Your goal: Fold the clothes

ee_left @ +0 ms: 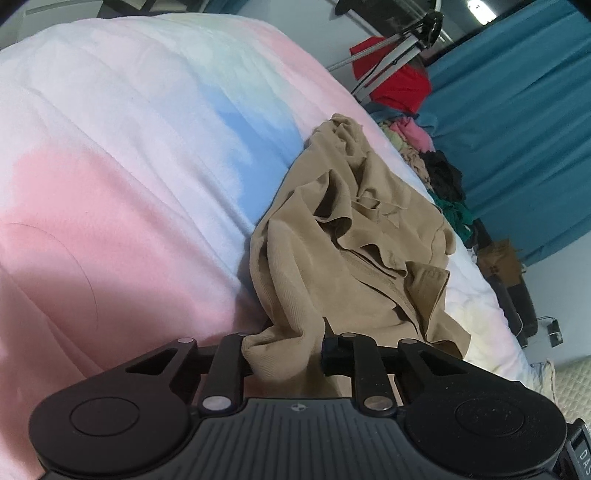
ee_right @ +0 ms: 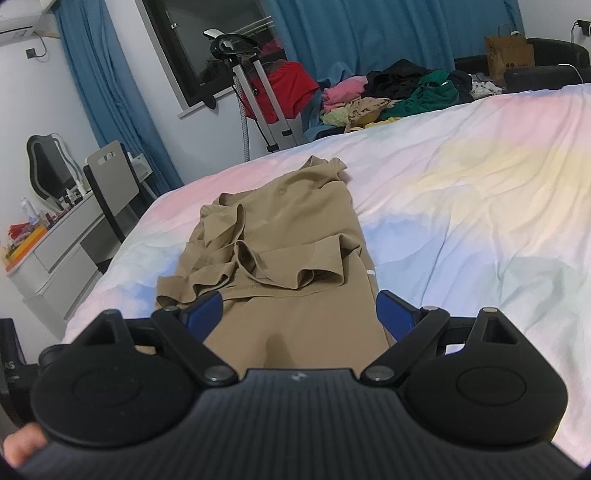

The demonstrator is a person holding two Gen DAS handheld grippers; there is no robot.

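A tan garment [ee_left: 354, 258] lies crumpled on a bed covered with a pastel bedspread [ee_left: 129, 147] in washes of pink, white, pale blue and yellow. In the left wrist view the left tool [ee_left: 284, 356] has a bunched near edge of the tan cloth between its two black fingers [ee_left: 231, 354]; the fabric fills the narrow gap and drapes over the tool's body, so the tool is pinching the garment's near corner. The rest of the garment runs away from it toward the far right, rumpled, with a folded hem and loose layers lying on top. In the right wrist view the right tool [ee_right: 297, 314] stands spread wide, its blue pads [ee_right: 207, 310] on either side of the garment's near end, one over the left edge of the cloth and the other just beside the right edge; whether the pads touch the fabric cannot be told. From this side the garment [ee_right: 280, 236] stretches lengthwise toward the far side of the bed, smooth at the near end and gathered in folds across its middle. A fingertip of the person's hand [ee_right: 20, 446] shows at the near left corner. At the far edge of the bed lies a heap of other clothes [ee_right: 399, 92] in black, green, pink and beige. Teal curtains [ee_right: 369, 33] hang behind, and a red cloth [ee_right: 284, 88] is draped on a metal stand.
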